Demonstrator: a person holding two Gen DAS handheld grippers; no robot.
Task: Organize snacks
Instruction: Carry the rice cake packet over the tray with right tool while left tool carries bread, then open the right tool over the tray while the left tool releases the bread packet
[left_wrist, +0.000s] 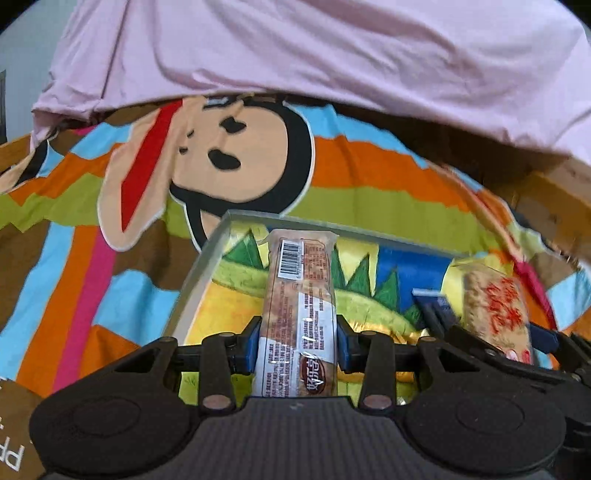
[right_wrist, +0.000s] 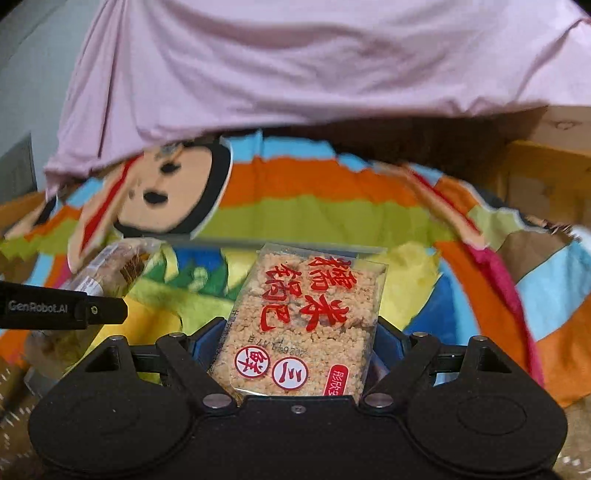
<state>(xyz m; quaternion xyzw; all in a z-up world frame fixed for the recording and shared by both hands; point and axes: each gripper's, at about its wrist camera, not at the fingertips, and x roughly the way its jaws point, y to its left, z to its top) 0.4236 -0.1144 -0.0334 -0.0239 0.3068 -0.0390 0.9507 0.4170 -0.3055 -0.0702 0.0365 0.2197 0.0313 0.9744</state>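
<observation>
- Left wrist view: left gripper (left_wrist: 299, 341) clamped on a long snack bar (left_wrist: 300, 314), blue pads pinching its lower half, the barcode end sticking forward over the clear tray (left_wrist: 201, 266).
- Right wrist view: right gripper (right_wrist: 299, 345) closed on a flat rice cracker pack (right_wrist: 308, 321), red characters up, held over the same tray.
- Both snacks airborne, above the tray's colourful floor; apparently not yet set down, though blur makes the height hard to judge.
- Risk one: crowding. Two tools close together over one tray, right gripper visible at the edge of the left camera; could knock fingers or snacks together on the way down.
- Risk two: slippery wrapper. Bar gripped low with a long free end; could pivot or slide out if tilted.
- Risk three: crushing. Crumbly cracker squeezed between pads; too much pressure could break it.
- Risk four: tray rim. Clear wall hard to see against the striped cloth (left_wrist: 369, 177); could catch a snack end and tip the tray.
</observation>
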